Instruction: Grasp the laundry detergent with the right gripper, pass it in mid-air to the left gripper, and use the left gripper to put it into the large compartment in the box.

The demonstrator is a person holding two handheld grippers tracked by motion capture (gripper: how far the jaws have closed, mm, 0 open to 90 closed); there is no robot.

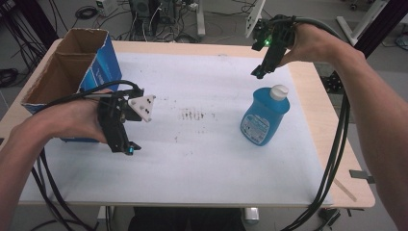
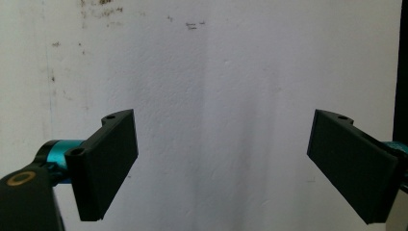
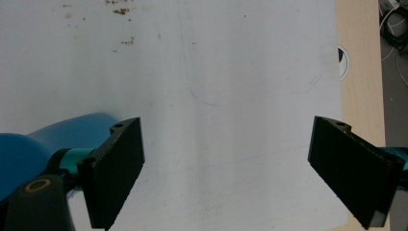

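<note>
White mat (image 1: pixel 192 159): right tongs (image 1: pixel 258 73) wide above blue bottle (image 1: pixel 264 115); left tongs (image 1: pixel 131 149) wide.

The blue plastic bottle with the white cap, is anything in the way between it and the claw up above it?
Nothing visible is. The blue plastic bottle with the white cap lies alone on the white foam mat, and the right gripper hangs open in the air just beyond its cap, with bare mat between them.
</note>
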